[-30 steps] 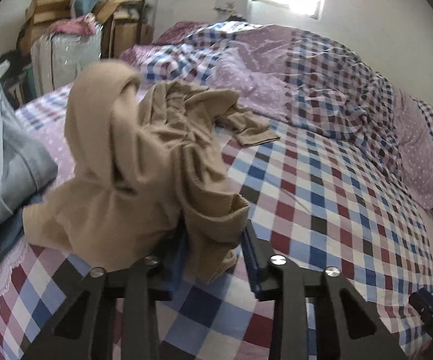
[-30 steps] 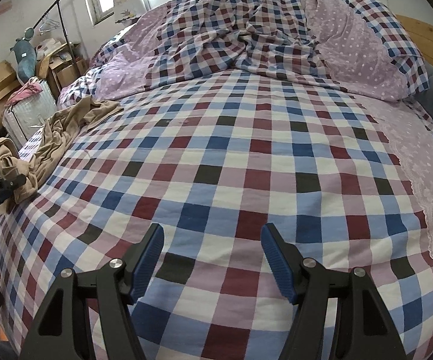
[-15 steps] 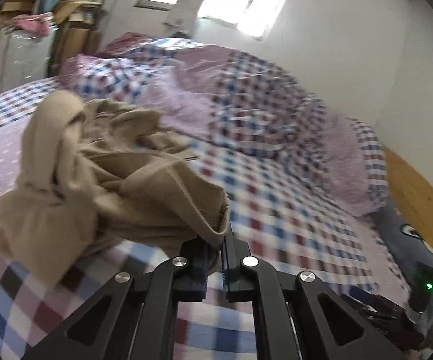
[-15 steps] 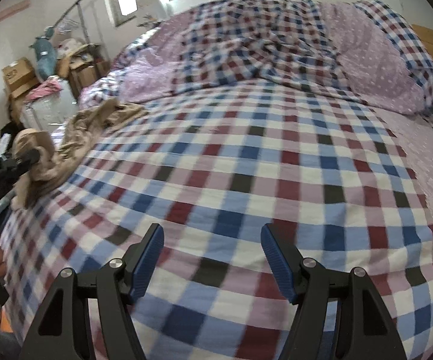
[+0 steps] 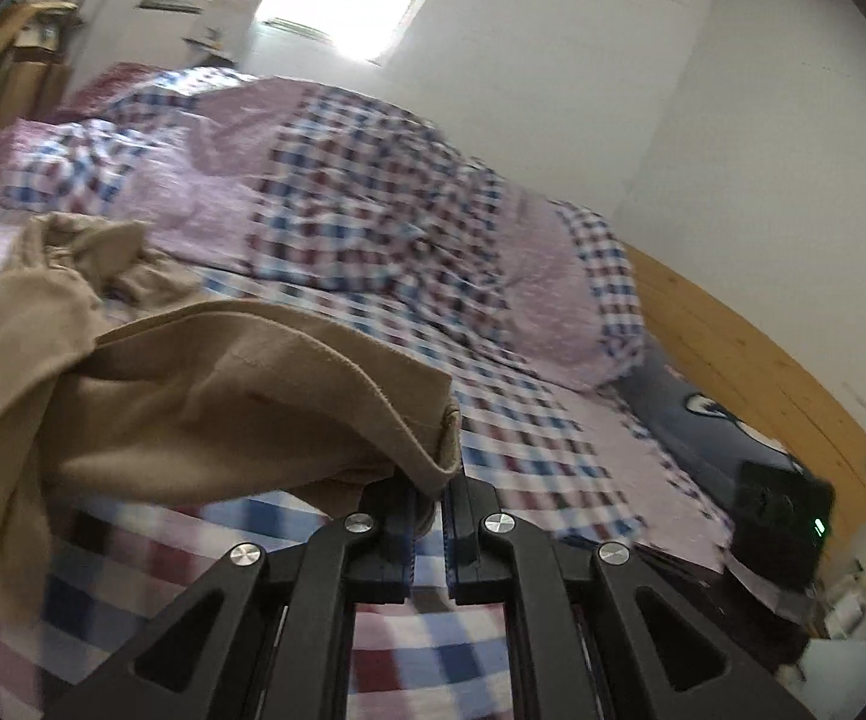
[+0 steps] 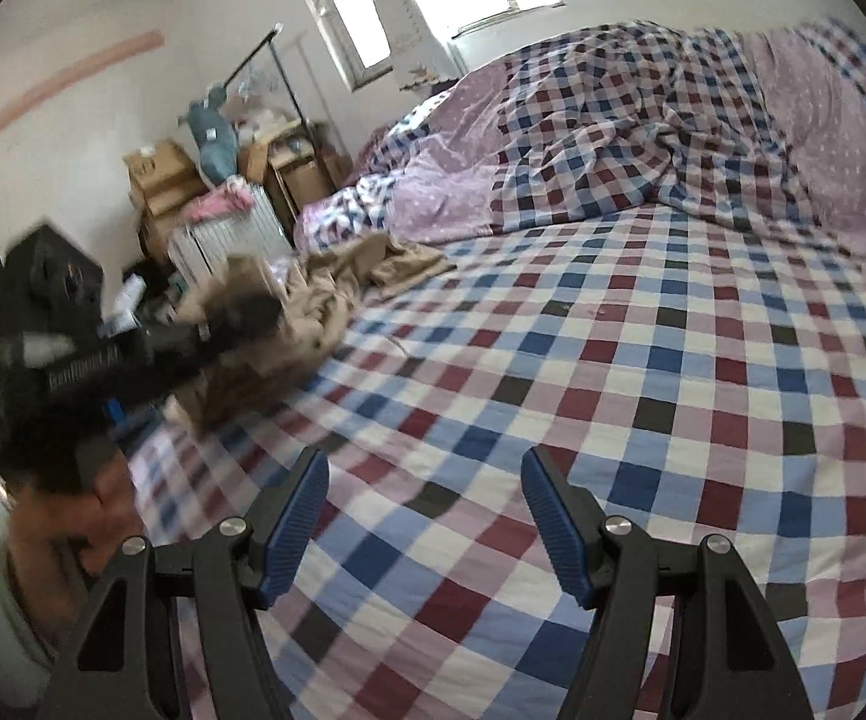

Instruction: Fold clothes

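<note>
Tan garment — a crumpled beige piece, too bunched to say what kind — hangs by its hemmed edge from the left gripper, whose fingers are clenched on the fold, blue pads nearly meeting with the cloth between them. A second ago those fingers stood apart on either side of the heap; half a second ago they had closed on it, and now the pinched edge is raised while most of the fabric trails off to the left, its far end lying on the checked bedspread. The grasp has been made, I judge, and the garment is being pulled out of its heap so it can be spread flat — folding proper has not begun.

Further right, the rumpled quilt is piled at the head of the bed below the window. The left view has also swung right: the wooden headboard and a dark device with a green light, unseen a second ago, now show.

In the right wrist view the left gripper appears blurred, carrying the tan cloth. The right gripper hovers over bare bedspread, fingers spread wide and holding nothing, as in both earlier frames. It would need to come left for a second corner.
</note>
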Available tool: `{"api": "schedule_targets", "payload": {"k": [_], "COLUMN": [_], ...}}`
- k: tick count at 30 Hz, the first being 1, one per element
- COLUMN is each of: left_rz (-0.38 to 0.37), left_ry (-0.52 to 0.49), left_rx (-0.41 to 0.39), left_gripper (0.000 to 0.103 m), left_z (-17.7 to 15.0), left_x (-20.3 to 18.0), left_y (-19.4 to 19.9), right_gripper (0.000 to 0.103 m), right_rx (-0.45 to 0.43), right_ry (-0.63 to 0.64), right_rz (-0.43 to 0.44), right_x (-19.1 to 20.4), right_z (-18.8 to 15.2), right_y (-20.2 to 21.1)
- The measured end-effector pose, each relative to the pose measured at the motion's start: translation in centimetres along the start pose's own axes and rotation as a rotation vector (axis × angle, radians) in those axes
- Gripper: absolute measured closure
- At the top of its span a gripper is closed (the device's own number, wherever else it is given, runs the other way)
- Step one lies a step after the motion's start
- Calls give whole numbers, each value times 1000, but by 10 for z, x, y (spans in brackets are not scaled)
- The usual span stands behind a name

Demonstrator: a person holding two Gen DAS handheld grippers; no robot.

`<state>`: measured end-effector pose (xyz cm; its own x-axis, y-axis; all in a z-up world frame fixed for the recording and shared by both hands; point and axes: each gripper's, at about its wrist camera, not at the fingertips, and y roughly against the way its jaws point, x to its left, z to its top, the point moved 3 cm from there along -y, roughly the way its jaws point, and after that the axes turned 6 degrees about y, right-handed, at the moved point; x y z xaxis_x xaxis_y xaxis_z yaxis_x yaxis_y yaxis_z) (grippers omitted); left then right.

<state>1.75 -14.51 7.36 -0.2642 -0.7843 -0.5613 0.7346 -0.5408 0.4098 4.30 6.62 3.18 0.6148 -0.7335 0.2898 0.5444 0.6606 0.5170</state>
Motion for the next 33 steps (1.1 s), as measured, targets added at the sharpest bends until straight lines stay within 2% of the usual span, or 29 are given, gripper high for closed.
{"api": "schedule_targets", "payload": {"k": [6,10,13,19,21,23,24,25,27,28,29,33], "left_rz": [-154,-236,-292,-314,-309,-300,-296,-286,-282,-281,-285,-292], "left_ry": [-35,-44,-12,19,19,8,5,5,7,9,8,0], "left_rx": [68,92,101,114,123,131,130,131,130,129,134,166], "left_gripper": [98,98,98,98,98,97,95,91,74,54,40,35], "left_z": [-7,-10,-8,-6,-7,-9,-9,-9,-8,-8,-9,-12], "left_x": [-34,-50,-53,-51,-51,-50,-49,-49,-48,-48,-48,-50], "left_y": [-7,-4,-4,-5,-6,-5,-5,-7,-9,-10,-9,-11], "right_gripper": [38,46,51,57,65,81,86,96,99,100,101,102], "right_rx": [8,-1,-27,-78,-89,-95,-92,-89,-87,-86,-85,-98], "right_ry": [49,61,60,71,77,86,87,86,78,70,62,11], "right_rz": [29,47,64,70,56,26,24,14,-17,-31,-45,-110], "right_x": [10,16,18,28,31,34,34,34,31,28,25,2], "right_z": [1,2,5,12,14,16,16,15,15,14,14,15], "right_y": [2,1,6,17,18,17,16,14,13,12,12,15]}}
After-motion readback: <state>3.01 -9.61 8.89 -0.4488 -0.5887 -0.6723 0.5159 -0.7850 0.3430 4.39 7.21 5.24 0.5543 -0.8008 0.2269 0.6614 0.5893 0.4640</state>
